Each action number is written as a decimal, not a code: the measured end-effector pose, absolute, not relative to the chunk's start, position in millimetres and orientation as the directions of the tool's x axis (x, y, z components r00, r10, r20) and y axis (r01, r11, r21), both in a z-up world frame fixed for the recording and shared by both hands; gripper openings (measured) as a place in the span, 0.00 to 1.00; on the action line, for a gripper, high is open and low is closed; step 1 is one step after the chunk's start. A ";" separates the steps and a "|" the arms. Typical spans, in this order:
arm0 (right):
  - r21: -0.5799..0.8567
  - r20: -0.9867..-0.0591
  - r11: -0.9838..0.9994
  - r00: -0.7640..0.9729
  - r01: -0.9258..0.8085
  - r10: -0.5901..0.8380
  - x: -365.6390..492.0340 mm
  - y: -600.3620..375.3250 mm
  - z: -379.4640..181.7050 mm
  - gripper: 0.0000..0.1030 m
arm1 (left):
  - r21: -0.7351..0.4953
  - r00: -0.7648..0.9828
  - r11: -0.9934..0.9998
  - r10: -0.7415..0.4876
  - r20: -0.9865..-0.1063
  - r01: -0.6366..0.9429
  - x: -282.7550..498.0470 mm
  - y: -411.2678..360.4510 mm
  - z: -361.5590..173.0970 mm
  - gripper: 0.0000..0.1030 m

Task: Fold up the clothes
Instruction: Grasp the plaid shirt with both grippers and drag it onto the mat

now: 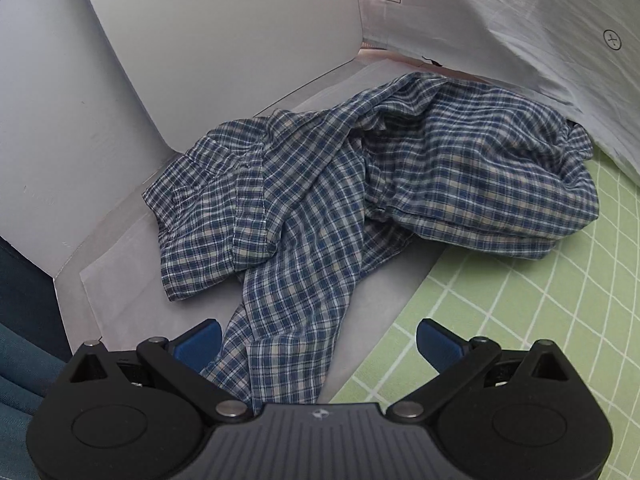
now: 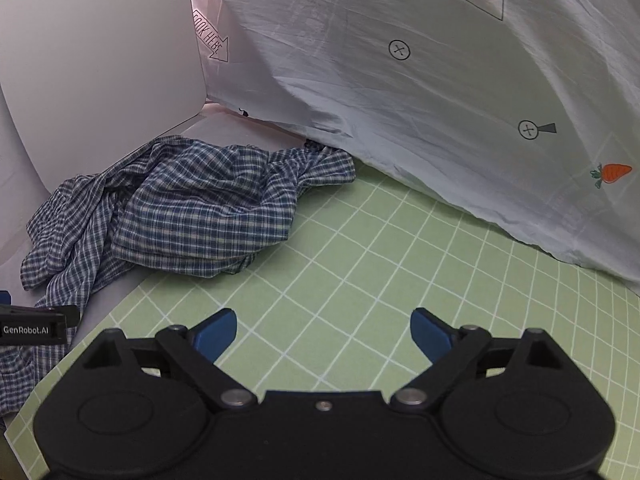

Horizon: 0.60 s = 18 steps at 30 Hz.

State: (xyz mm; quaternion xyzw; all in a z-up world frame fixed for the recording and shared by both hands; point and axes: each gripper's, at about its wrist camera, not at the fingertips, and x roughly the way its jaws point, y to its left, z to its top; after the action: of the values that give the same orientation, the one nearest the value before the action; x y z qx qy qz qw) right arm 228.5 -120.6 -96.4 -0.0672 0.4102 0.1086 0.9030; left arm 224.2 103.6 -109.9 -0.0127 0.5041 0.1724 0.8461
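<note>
A crumpled blue-and-white checked garment (image 1: 320, 184) lies in a heap on the white surface, its right part spilling onto the green grid mat (image 1: 520, 300). One long strip of it runs down toward my left gripper (image 1: 318, 344), which stands open with that strip between the blue pads, untouched. In the right wrist view the same checked garment (image 2: 188, 208) sits at the left. My right gripper (image 2: 324, 336) is open over bare green mat (image 2: 360, 264), holding nothing. The left gripper's body (image 2: 36, 328) shows at the left edge there.
White panels (image 1: 200, 40) wall in the back and left. A wrinkled white sheet (image 2: 420, 80) printed with arrows, cross marks and a carrot hangs at the back right, draping onto the mat. Dark blue fabric (image 1: 20, 320) shows at the lower left.
</note>
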 end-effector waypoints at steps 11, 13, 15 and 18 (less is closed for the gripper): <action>-0.009 -0.802 0.890 0.536 -0.455 0.266 319.1 -47.0 -146.5 0.42 | 0.118 0.390 0.936 0.250 -0.886 -0.331 253.1 131.9 -139.8 0.55; -0.002 -0.807 0.878 0.519 -0.478 0.281 322.2 -42.3 -152.6 0.25 | 0.102 0.397 0.936 0.239 -0.886 -0.337 252.4 131.7 -139.0 0.38; -0.012 -0.780 0.883 0.558 -0.469 0.285 313.8 -45.4 -150.1 0.10 | 0.110 0.404 0.939 0.243 -0.882 -0.325 252.8 128.6 -137.0 0.25; -0.050 -0.743 0.891 0.613 -0.452 0.270 297.9 -53.3 -143.0 0.03 | 0.095 0.436 0.944 0.234 -0.869 -0.317 248.9 123.7 -126.2 0.13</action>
State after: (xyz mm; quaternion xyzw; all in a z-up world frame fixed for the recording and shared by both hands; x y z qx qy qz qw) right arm 297.9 -53.3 -143.0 -0.1167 0.3907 0.2026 0.8903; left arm 248.9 123.7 -126.2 -0.0412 0.5055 0.1629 0.8463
